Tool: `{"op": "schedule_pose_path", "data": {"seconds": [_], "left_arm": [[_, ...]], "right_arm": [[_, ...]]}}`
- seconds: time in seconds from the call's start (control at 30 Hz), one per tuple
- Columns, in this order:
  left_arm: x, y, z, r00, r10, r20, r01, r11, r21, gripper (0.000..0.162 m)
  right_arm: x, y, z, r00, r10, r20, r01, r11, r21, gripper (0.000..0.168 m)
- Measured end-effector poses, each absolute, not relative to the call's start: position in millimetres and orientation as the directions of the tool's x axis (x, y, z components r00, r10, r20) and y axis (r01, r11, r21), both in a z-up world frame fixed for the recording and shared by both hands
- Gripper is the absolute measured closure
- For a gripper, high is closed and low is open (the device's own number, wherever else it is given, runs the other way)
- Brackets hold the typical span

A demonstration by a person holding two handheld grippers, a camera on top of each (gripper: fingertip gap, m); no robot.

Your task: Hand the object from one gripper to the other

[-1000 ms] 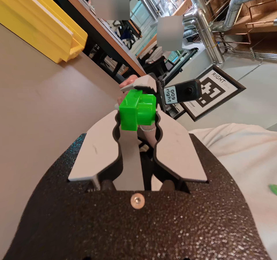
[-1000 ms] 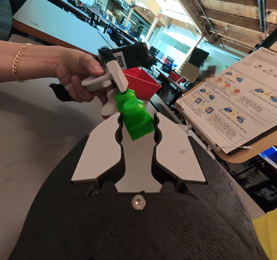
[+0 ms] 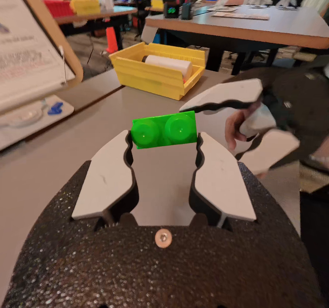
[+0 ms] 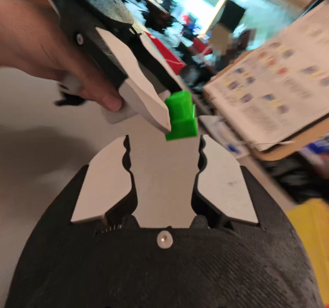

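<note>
The left gripper (image 3: pixel 163 137) holds the green two-stud brick (image 3: pixel 164 130) lengthwise between its fingertips, above the desk (image 3: pixel 53 157). The right gripper (image 4: pixel 164 137) has its fingers spread wide and empty, just beside the brick. The handover looks essentially complete; only separating the grippers remains.

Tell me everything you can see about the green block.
The green block is a bright, glossy plastic building brick with two round studs on a rectangular base. It is held above the table, lying crosswise with its studs towards the left wrist camera, pinched end to end by the left claw. The right claw is open just short of it. One of its fingers meets the block's upper corner, though contact is unclear.
</note>
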State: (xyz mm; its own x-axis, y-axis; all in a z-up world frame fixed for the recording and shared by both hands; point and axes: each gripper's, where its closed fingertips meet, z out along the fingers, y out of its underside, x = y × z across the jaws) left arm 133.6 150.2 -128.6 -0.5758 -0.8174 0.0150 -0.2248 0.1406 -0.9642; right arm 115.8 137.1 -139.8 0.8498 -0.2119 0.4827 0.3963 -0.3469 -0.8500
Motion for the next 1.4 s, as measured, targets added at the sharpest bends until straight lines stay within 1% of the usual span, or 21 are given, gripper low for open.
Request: {"op": "schedule_pose_path", "data": {"seconds": [0.03, 0.07, 0.13, 0.17, 0.2, 0.23, 0.27, 0.33, 0.37, 0.4, 0.5, 0.57, 0.67, 0.73, 0.83, 0.93, 1.03, 1.1, 1.23, 1.27, 1.4], "left_arm": [[130, 152, -125, -0.619, -0.785, -0.031, -0.174, 0.175, -0.969, 0.094], [126, 153, -122, -0.663, -0.744, -0.082, -0.111, 0.206, -0.972, 0.094], [115, 153, -119, -0.726, -0.655, -0.209, 0.037, 0.266, -0.963, 0.093], [107, 150, -119, -0.753, -0.594, -0.283, 0.122, 0.297, -0.947, 0.093], [99, 146, -121, -0.767, -0.539, -0.348, 0.193, 0.324, -0.926, 0.093], [94, 143, -123, -0.778, -0.496, -0.385, 0.232, 0.343, -0.910, 0.093], [89, 139, -125, -0.791, -0.465, -0.398, 0.251, 0.346, -0.904, 0.093], [82, 130, -125, -0.811, -0.417, -0.410, 0.290, 0.321, -0.901, 0.093], [79, 126, -127, -0.819, -0.388, -0.423, 0.313, 0.317, -0.895, 0.093], [77, 123, -130, -0.819, -0.371, -0.437, 0.328, 0.323, -0.888, 0.093], [77, 118, -134, -0.827, -0.357, -0.434, 0.325, 0.326, -0.888, 0.093], [77, 119, -131, -0.825, -0.368, -0.430, 0.324, 0.316, -0.892, 0.094], [87, 125, -128, -0.818, -0.458, -0.347, 0.223, 0.303, -0.926, 0.101], [99, 131, -119, -0.809, -0.552, -0.201, 0.103, 0.203, -0.974, 0.098], [106, 128, -114, -0.817, -0.568, 0.103, -0.136, 0.015, -0.991, 0.102], [106, 115, -118, -0.788, -0.473, 0.393, -0.374, -0.140, -0.917, 0.111], [103, 103, -112, -0.767, -0.328, 0.552, -0.483, -0.272, -0.832, 0.122], [102, 98, -109, -0.761, -0.292, 0.579, -0.501, -0.301, -0.811, 0.123], [104, 94, -115, -0.766, -0.356, 0.535, -0.472, -0.254, -0.844, 0.121], [105, 93, -114, -0.768, -0.366, 0.526, -0.459, -0.258, -0.850, 0.128], [109, 97, -116, -0.778, -0.415, 0.472, -0.399, -0.254, -0.881, 0.128]], "right_arm": [[112, 134, -141, 0.928, -0.171, 0.331, 0.269, -0.309, -0.912, 0.083], [108, 132, -137, 0.980, -0.130, 0.148, 0.111, -0.253, -0.961, 0.072], [100, 127, -122, 0.962, 0.001, -0.274, -0.272, -0.120, -0.955, 0.072], [98, 124, -114, 0.889, 0.088, -0.449, -0.445, -0.066, -0.893, 0.077], [99, 122, -110, 0.802, 0.159, -0.575, -0.578, -0.035, -0.815, 0.087], [100, 121, -110, 0.727, 0.209, -0.654, -0.663, -0.035, -0.748, 0.098], [97, 122, -114, 0.682, 0.247, -0.689, -0.700, -0.055, -0.712, 0.097], [88, 129, -133, 0.667, 0.239, -0.705, -0.692, -0.152, -0.706, 0.097], [81, 132, -138, 0.674, 0.249, -0.695, -0.670, -0.188, -0.718, 0.086], [76, 135, -139, 0.672, 0.262, -0.693, -0.665, -0.198, -0.720, 0.086], [69, 137, -129, 0.664, 0.343, -0.665, -0.659, -0.151, -0.737, 0.113], [69, 137, -126, 0.651, 0.367, -0.664, -0.668, -0.139, -0.731, 0.116], [78, 137, -118, 0.688, 0.363, -0.629, -0.655, -0.063, -0.753, 0.123], [95, 133, -109, 0.752, 0.292, -0.591, -0.629, 0.050, -0.776, 0.125], [114, 124, -98, 0.864, 0.161, -0.476, -0.501, 0.187, -0.845, 0.126], [120, 116, -82, 0.921, 0.104, -0.375, -0.388, 0.313, -0.867, 0.125], [122, 113, -78, 0.923, 0.100, -0.372, -0.381, 0.371, -0.847, 0.126], [127, 113, -81, 0.913, 0.080, -0.401, -0.399, 0.384, -0.832, 0.126], [124, 117, -84, 0.911, 0.096, -0.400, -0.406, 0.376, -0.833, 0.126], [122, 120, -85, 0.914, 0.098, -0.394, -0.401, 0.362, -0.842, 0.126], [123, 121, -88, 0.922, 0.066, -0.382, -0.379, 0.360, -0.853, 0.126]]}}
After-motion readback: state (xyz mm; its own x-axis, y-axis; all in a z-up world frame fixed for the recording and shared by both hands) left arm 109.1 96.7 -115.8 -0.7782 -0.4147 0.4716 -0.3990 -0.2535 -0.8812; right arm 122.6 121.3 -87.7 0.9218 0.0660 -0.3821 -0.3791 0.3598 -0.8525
